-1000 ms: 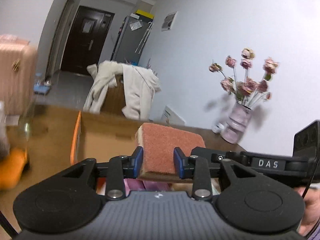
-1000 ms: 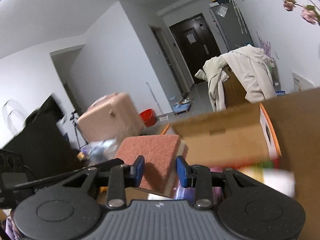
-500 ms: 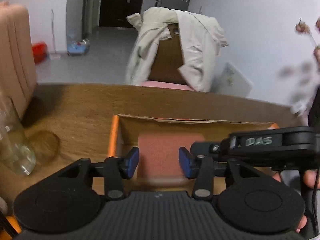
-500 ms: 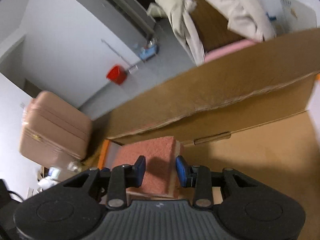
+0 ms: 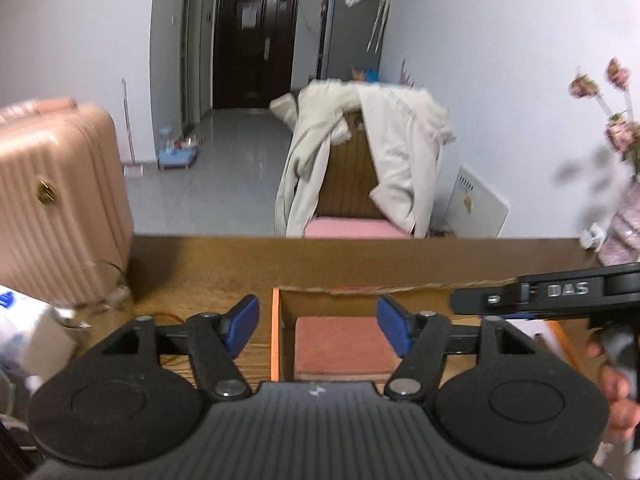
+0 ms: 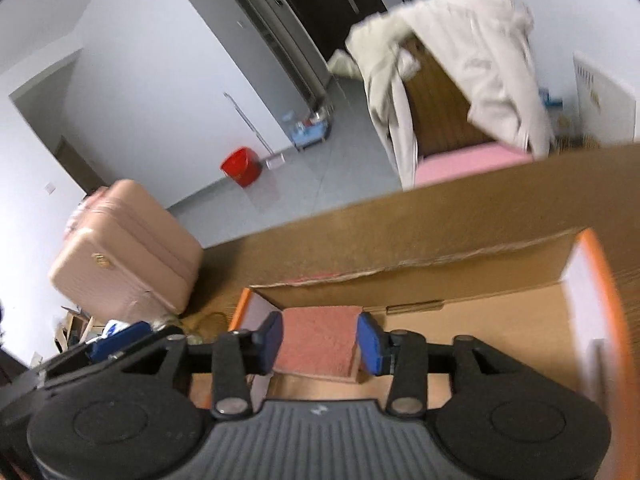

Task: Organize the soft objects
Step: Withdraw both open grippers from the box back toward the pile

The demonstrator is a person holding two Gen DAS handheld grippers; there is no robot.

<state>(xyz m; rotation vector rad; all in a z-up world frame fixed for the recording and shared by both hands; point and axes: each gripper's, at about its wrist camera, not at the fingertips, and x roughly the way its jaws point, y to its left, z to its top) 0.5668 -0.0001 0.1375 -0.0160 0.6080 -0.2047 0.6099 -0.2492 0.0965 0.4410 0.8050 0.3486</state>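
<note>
A reddish-pink sponge (image 5: pixel 340 344) lies flat in the near-left corner of an open cardboard box (image 5: pixel 360 300) with orange edges. My left gripper (image 5: pixel 318 326) is open wide above it, its blue pads clear of the sponge. In the right wrist view the same sponge (image 6: pixel 320 342) lies inside the box (image 6: pixel 500 320). My right gripper (image 6: pixel 320 342) is open, its blue pads on either side of the sponge with small gaps. The right gripper's black body (image 5: pixel 560 290) crosses the left wrist view at the right.
The box stands on a wooden table (image 5: pixel 360 256). A glass jar (image 5: pixel 96 292) stands at the table's left. A pink suitcase (image 5: pixel 52 196), a chair draped with a white coat (image 5: pixel 372 152) and a vase of pink flowers (image 5: pixel 620 216) surround the table.
Both grippers held the sponge a second ago. It went down into the box, and both grippers have opened and let go. The left gripper has opened wider and drawn back.
</note>
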